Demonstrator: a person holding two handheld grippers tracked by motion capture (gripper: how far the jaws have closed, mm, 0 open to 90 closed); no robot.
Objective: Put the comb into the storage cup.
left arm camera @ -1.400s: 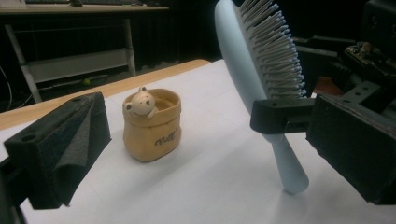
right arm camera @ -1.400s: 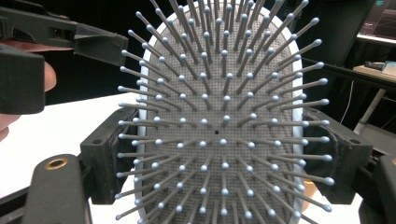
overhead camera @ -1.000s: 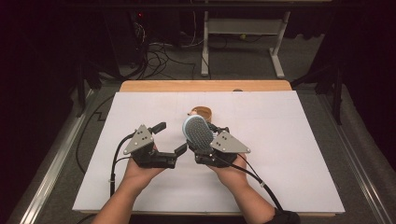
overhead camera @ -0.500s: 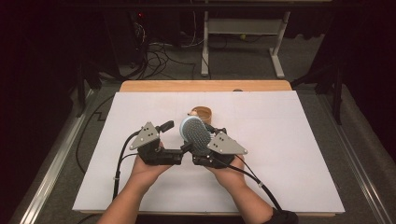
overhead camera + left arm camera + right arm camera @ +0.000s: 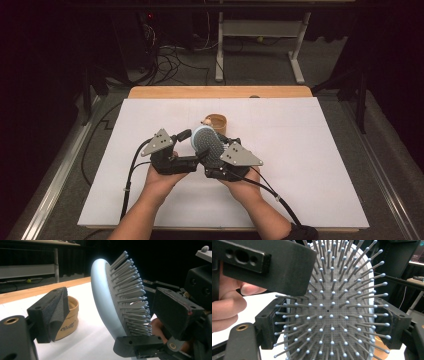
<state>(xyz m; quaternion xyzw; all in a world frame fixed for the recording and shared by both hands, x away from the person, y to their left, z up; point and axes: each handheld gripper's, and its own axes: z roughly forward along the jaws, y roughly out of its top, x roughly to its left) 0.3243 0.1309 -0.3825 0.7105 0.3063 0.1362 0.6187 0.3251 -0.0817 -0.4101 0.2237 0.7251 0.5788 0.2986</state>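
The hairbrush [image 5: 207, 144], a single pale blue paddle brush with grey ball-tipped bristles, is held up off the white counter [image 5: 310, 165] near its middle, between the two hands. The right tool [image 5: 216, 156] is clamped on the brush: in the right gripper view its two padded jaws press against the opposite edges of the brush head [image 5: 332, 315], bristles facing the camera. The left tool [image 5: 192, 145] has just been closing its jaws, which still stand apart; in the left gripper view one jaw sits behind the smooth back of the brush [image 5: 107, 307] and the other in front of the bristles, neither pad pressing yet. One other thing lies on the counter: a short tan ring-shaped band [image 5: 216, 121], just beyond the brush, and one only. In the left gripper view the band [image 5: 70, 320] bears pale cursive lettering on its side, too small and slanted to read with certainty.
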